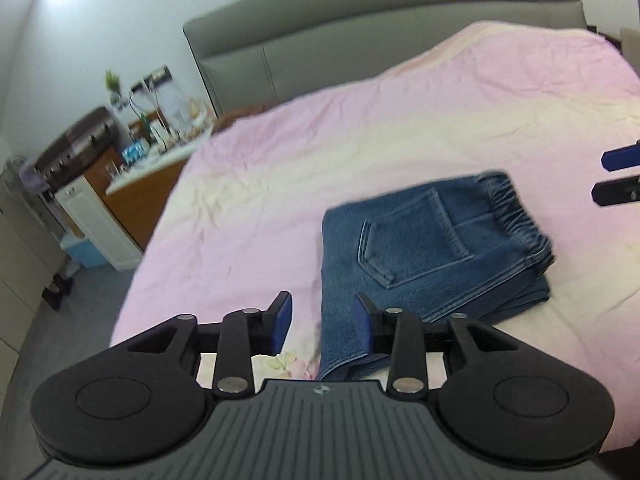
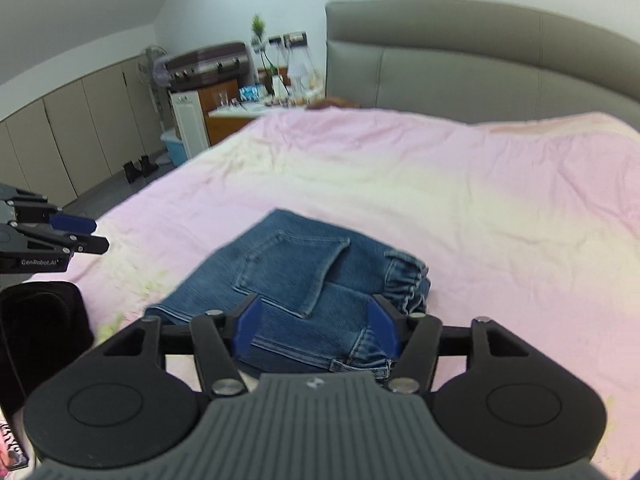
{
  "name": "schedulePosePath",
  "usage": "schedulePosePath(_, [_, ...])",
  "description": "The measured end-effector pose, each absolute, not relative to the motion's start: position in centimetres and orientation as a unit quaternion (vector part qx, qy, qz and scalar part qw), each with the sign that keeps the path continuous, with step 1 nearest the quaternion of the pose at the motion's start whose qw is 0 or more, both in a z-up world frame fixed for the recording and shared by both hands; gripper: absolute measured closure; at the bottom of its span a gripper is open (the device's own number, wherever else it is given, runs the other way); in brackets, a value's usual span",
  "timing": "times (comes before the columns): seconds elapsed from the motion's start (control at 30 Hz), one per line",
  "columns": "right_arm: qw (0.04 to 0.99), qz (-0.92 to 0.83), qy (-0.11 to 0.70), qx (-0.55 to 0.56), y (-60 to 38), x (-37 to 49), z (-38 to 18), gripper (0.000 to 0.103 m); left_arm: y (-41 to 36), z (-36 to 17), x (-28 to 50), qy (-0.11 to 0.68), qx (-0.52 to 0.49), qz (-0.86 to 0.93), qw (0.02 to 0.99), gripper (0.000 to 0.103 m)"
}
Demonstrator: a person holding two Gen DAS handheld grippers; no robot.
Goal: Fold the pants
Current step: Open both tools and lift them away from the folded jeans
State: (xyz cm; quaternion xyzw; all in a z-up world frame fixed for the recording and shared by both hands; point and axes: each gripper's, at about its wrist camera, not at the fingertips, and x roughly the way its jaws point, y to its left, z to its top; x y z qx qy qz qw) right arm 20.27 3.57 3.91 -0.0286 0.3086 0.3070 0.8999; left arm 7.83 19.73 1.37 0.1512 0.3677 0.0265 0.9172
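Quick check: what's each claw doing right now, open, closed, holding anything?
Left claw: open, holding nothing, above the folded jeans.
Right claw: open, holding nothing, above the jeans too.

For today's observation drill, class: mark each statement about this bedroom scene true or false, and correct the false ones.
1. The jeans lie folded on the pink bedcover. True.
2. The left hand-held gripper is clamped on the denim. False: its jaws stand apart, nothing between them.
3. A back pocket faces up on the jeans. True.
4. The right hand-held gripper holds the waistband. False: it is open and grips nothing.
5. The headboard is bright red. False: it is grey.
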Motion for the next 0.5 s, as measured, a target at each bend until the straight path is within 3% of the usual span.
schedulePosePath(0.07, [0.906, 0.309, 0.289, -0.030, 2.8, 17.9, 5.6, 0.031, 18.6, 3.4, 6.1, 0.349, 0.154, 0.032, 0.924, 0.044])
schedulePosePath(0.17, [0.914, 0.311, 0.259, -0.029, 1.6, 14.2, 7.6, 0.020, 16.4, 5.0, 3.2, 0.310, 0.160, 0.039, 0.936, 0.034])
schedulePosePath(0.27, [0.922, 0.309, 0.232, -0.031, 0.5, 10.5, 8.5, 0.013, 14.1, 5.7, 0.4, 0.277, 0.149, 0.045, 0.948, 0.023])
schedulePosePath(0.33, [0.929, 0.302, 0.213, -0.032, -0.3, 8.0, 8.7, 0.006, 12.6, 5.7, -1.3, 0.263, 0.128, 0.051, 0.955, 0.021])
schedulePosePath(0.5, [0.941, 0.283, 0.185, -0.026, -1.8, 3.1, 8.1, 0.005, 9.7, 4.1, -4.7, 0.240, 0.093, 0.080, 0.963, 0.020])
